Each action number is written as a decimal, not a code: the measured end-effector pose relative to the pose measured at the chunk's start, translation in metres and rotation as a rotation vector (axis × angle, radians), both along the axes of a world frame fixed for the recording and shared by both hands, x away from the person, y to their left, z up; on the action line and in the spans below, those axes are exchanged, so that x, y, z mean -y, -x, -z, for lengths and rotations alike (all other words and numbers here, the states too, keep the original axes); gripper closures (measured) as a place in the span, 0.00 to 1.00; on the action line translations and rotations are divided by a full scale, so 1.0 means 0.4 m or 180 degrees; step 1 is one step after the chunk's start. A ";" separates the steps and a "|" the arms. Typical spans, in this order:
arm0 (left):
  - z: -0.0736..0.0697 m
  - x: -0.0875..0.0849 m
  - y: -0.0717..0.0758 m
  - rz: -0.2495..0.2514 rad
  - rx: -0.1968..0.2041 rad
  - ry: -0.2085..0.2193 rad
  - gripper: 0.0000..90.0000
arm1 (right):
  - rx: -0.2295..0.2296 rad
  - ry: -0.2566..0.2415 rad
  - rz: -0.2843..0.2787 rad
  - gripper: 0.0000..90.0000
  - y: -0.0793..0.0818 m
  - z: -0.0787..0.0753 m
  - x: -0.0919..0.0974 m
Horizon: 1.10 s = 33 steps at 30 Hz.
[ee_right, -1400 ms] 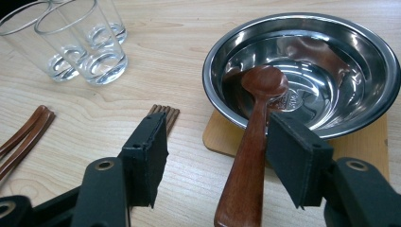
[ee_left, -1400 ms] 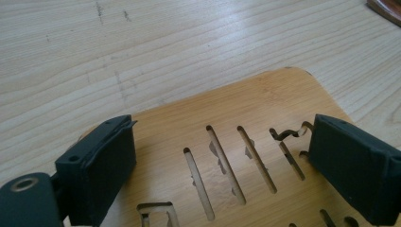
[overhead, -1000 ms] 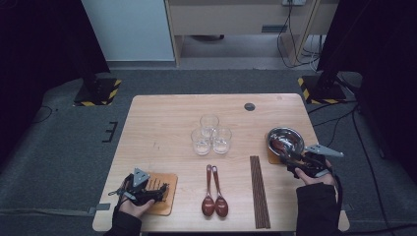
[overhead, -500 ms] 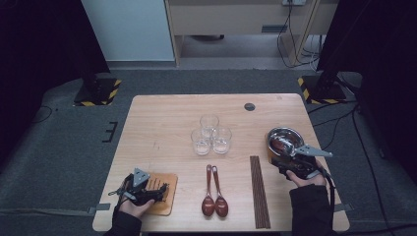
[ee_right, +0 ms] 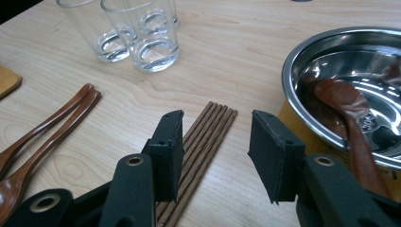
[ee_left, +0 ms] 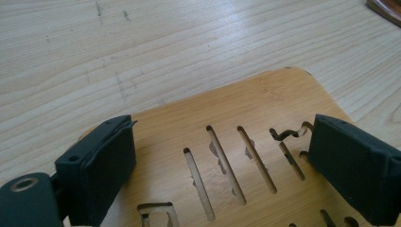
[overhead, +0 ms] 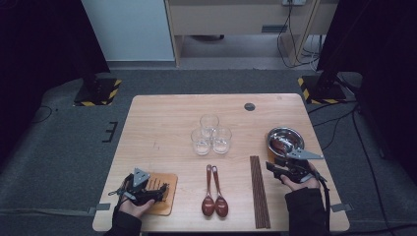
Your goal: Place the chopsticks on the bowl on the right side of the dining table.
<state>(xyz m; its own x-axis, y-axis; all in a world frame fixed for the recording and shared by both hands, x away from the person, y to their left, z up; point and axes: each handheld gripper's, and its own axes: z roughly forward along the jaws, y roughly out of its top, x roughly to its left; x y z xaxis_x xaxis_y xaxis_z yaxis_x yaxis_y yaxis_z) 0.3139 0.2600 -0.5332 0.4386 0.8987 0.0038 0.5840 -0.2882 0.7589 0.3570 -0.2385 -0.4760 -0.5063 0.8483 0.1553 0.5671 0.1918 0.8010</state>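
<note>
My right gripper (overhead: 270, 167) (ee_right: 215, 135) hovers just over the far end of a bundle of dark wooden chopsticks (overhead: 259, 191) (ee_right: 213, 116). Its jaws have just been closing and stand half apart; the chopsticks run beneath the gap and the pads touch nothing. Right of it stands a steel bowl (overhead: 275, 133) (ee_right: 289, 80) with a brown wooden spoon (ee_right: 345, 104) inside. My left gripper (overhead: 160, 189) (ee_left: 222, 142) rests open over a slotted bamboo coaster (overhead: 167, 199) (ee_left: 246, 104) at the front left, gripping nothing.
Three clear glasses (overhead: 211, 133) (ee_right: 142, 33) cluster at the table's centre. Two brown wooden spoons (overhead: 214, 196) (ee_right: 47, 132) lie side by side between coaster and chopsticks. A second coaster (ee_right: 289, 120) sits under the bowl. A dark round plug (overhead: 250, 106) marks the table's far edge.
My right gripper has moved left and slightly down, from the bowl's front rim to the chopsticks, with its jaws narrowing. The left gripper has stayed still.
</note>
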 end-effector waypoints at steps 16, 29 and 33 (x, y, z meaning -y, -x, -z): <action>0.000 0.000 0.001 -0.0014 -0.0023 0.0000 0.08 | -0.0114 0.0121 -0.0012 0.65 0.019 0.044 -0.019; 0.000 0.000 0.001 -0.0013 -0.0023 0.0001 0.08 | -0.0211 0.0255 -0.0082 0.73 0.020 0.074 -0.031; 0.000 0.000 0.001 -0.0014 -0.0023 0.0002 0.08 | -0.0272 0.0328 -0.0120 0.75 0.018 0.085 -0.038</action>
